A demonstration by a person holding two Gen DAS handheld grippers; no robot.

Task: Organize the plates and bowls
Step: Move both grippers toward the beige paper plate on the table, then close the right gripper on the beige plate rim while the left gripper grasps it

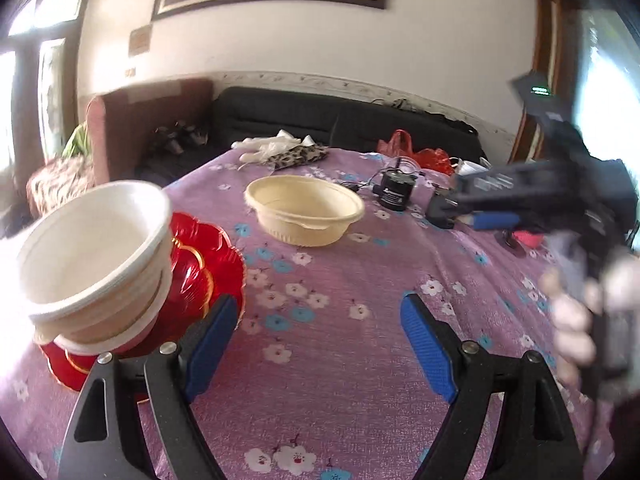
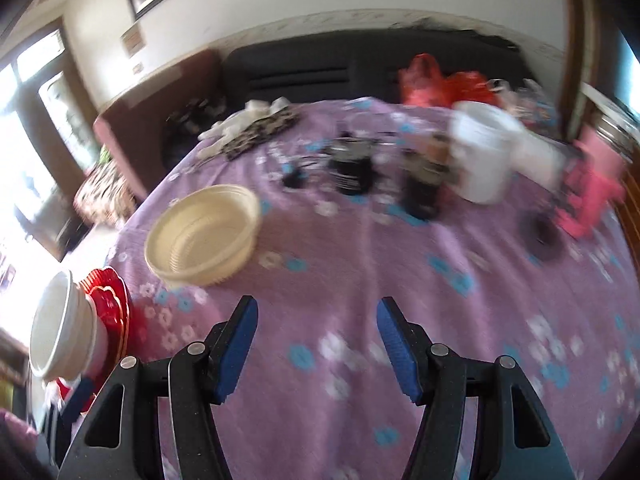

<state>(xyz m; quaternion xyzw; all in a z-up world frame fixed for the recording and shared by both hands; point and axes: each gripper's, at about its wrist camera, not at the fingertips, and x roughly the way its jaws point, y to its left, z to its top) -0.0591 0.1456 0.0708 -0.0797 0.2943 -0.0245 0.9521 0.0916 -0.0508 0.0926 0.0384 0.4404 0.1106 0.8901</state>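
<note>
A stack of white bowls point(image 1: 96, 256) sits on red plates point(image 1: 200, 268) at the table's left edge; the stack also shows in the right wrist view point(image 2: 60, 332) on the red plates point(image 2: 110, 304). A cream bowl point(image 1: 304, 210) stands alone mid-table, also in the right wrist view point(image 2: 204, 236). My left gripper point(image 1: 320, 344) is open and empty, just right of the stack. My right gripper point(image 2: 316, 344) is open and empty above the cloth, right of and nearer than the cream bowl. It shows blurred in the left wrist view point(image 1: 452, 212).
The table has a purple floral cloth point(image 1: 340, 360). A black canister point(image 1: 394, 190), a white cup point(image 2: 484, 152), a pink object point(image 2: 588, 192), red bags point(image 2: 440, 80) and gloves on leopard cloth point(image 1: 280, 150) lie at the far side. A black sofa point(image 1: 320, 116) stands behind.
</note>
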